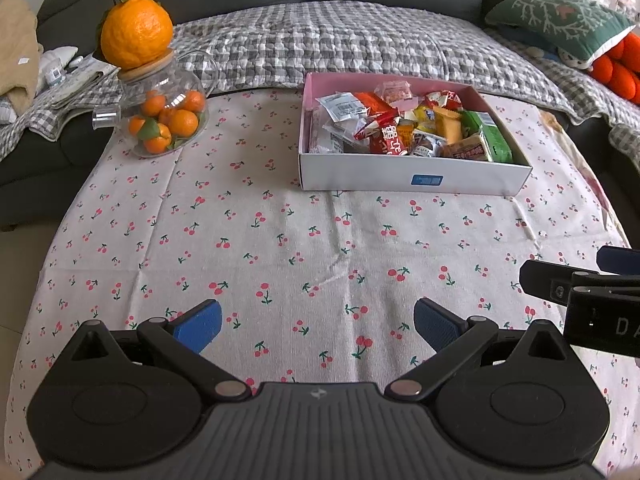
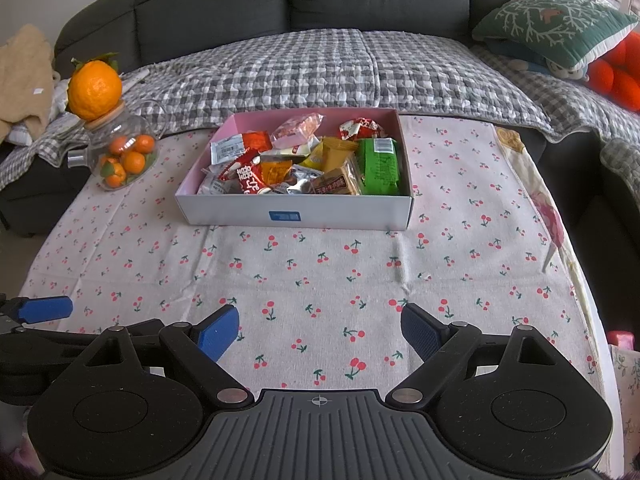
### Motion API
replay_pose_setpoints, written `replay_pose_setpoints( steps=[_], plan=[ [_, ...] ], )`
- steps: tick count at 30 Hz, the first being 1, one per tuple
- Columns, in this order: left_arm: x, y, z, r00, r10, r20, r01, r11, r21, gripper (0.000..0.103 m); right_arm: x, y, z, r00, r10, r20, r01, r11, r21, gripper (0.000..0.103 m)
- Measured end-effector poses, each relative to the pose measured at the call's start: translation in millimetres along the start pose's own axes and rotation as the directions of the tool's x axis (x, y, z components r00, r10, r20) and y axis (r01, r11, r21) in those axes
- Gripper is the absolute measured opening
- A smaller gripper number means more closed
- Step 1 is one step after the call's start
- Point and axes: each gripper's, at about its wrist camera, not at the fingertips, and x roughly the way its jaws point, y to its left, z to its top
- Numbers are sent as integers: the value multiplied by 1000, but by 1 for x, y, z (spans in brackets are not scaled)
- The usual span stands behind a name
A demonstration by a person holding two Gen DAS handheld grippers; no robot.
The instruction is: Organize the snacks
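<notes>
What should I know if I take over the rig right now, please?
Left tool: open, empty, above bare cloth.
Right tool: open, empty, beside it.
Snack box: far half of the cherry-print tablecloth, packets piled loose inside, green pack at its right end.
Glass teapot of oranges: left of the box.
Done: no loose snacks on the cloth.
Left: sorting inside the box, if wanted.

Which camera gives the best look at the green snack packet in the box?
The right wrist view: the green packet lies near centre, its whole top face and barcode visible. In the left wrist view the green packet sits further right, seen edge-on against the box wall.
</notes>
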Motion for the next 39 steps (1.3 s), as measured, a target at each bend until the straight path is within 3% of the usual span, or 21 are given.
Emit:
replay_pose_setpoints(
  steps=[39],
  plan=[
    [-1, -1, -2, 1000, -6, -2, 6, 1000, 12, 102, 1, -2, -4, 1000, -2, -4, 2, 1000, -4, 90]
  ],
)
